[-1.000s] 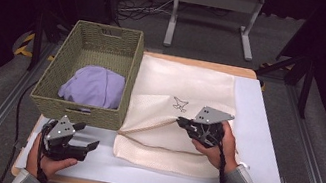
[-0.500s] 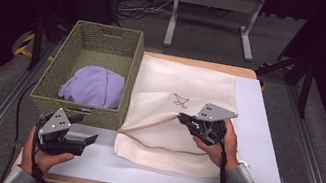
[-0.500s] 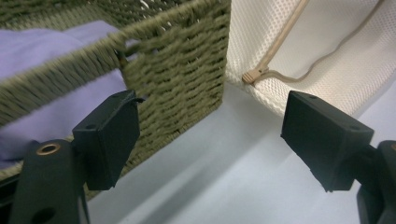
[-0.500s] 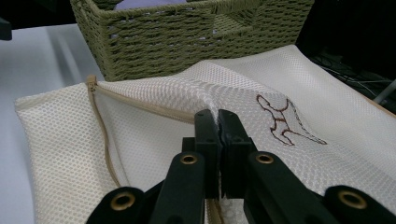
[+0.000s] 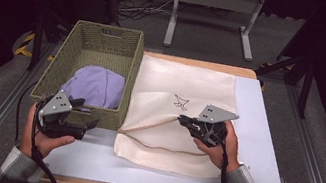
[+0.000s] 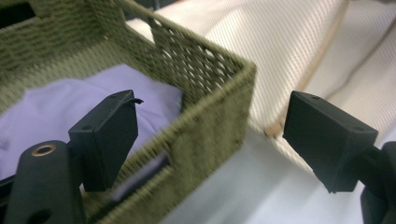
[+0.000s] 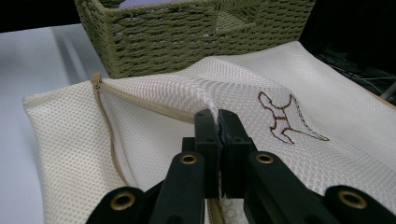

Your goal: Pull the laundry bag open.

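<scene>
Left gripper (image 5: pixel 87 119) risen (empty), purple cloth (image 5: pixel 96 86) half hidden behind basket (image 5: pixel 109 41)

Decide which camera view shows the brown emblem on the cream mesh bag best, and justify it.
The right gripper view: the brown emblem is large and sharp on the cream mesh bag, just beyond the right tool. The high view shows it small. The left gripper view shows bag fabric, no emblem visible.

A cream mesh bag (image 5: pixel 182 115) is marked with a small brown outline figure. An olive-green woven basket (image 5: pixel 88 43) is seen, with a lilac cloth (image 5: pixel 95 87) inside.
</scene>
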The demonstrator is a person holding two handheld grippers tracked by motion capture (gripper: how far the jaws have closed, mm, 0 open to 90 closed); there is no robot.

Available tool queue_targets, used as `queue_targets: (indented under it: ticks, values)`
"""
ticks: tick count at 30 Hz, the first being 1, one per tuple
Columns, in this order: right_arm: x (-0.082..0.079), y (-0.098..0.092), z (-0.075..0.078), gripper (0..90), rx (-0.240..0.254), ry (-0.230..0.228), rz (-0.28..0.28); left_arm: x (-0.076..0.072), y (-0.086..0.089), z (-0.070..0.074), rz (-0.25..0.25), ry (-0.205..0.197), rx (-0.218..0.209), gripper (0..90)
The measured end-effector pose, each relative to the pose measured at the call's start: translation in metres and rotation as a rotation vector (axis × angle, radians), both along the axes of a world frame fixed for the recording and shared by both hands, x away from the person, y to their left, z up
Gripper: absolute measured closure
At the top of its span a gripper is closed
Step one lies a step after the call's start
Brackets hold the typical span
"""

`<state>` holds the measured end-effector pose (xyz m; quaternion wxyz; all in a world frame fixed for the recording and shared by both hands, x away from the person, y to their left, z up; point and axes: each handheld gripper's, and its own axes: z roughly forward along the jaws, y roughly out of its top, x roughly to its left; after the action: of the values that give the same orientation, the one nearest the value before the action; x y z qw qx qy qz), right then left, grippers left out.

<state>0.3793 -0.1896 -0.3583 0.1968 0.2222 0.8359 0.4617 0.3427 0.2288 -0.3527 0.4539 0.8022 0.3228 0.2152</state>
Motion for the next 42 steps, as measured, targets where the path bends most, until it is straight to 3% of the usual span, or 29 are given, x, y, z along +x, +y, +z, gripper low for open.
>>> queue_targets:
  ticks: [5, 8, 11, 15, 23, 25, 26, 27, 28, 29, 31, 32, 37, 42]
  values:
    - [-0.001, 0.000, -0.001, 87.7, -0.003, 0.005, 0.009, 0.025, 0.000, 0.014, -0.014, 0.005, 0.022, 18.0]
    - [-0.002, -0.001, -0.001, 87.7, -0.002, 0.009, 0.015, 0.038, 0.000, 0.015, 0.000, 0.023, 0.037, 17.8]
    - [-0.002, -0.002, -0.001, 87.7, -0.003, 0.011, 0.017, 0.055, -0.002, 0.017, -0.009, 0.045, 0.084, 16.8]
    - [-0.003, -0.002, -0.001, 87.7, -0.005, 0.014, 0.017, 0.074, -0.002, 0.020, -0.026, 0.057, 0.106, 17.3]
    - [-0.003, -0.002, -0.003, 87.7, -0.008, 0.023, 0.021, 0.109, 0.001, 0.016, -0.019, 0.128, 0.109, 17.7]
    - [-0.002, -0.002, -0.004, 87.7, -0.008, 0.026, 0.021, 0.117, 0.002, 0.012, -0.014, 0.137, 0.133, 18.1]
    - [-0.002, -0.002, -0.004, 87.7, -0.007, 0.030, 0.021, 0.120, 0.002, 0.010, -0.012, 0.153, 0.137, 18.1]
    - [-0.002, -0.002, -0.005, 87.7, -0.009, 0.032, 0.022, 0.126, 0.001, 0.010, -0.022, 0.206, 0.141, 17.9]
    - [-0.002, -0.002, -0.005, 87.7, -0.010, 0.036, 0.022, 0.129, 0.001, 0.010, -0.030, 0.225, 0.143, 15.4]
    - [-0.002, -0.002, -0.005, 87.7, -0.011, 0.038, 0.022, 0.130, 0.001, 0.012, -0.039, 0.231, 0.152, 15.6]
    - [-0.001, -0.002, -0.006, 87.7, -0.013, 0.040, 0.023, 0.132, 0.000, 0.015, -0.042, 0.201, 0.172, 24.6]
    - [-0.002, -0.002, -0.006, 87.7, -0.014, 0.041, 0.021, 0.136, 0.000, 0.016, -0.050, 0.213, 0.191, 24.8]
    - [-0.003, 0.000, -0.008, 87.7, -0.031, 0.048, 0.023, 0.154, 0.000, 0.012, -0.034, 0.233, 0.238, 16.0]
    - [-0.005, 0.002, -0.010, 87.7, -0.049, 0.056, 0.028, 0.172, -0.001, 0.003, -0.029, 0.270, 0.262, 15.5]
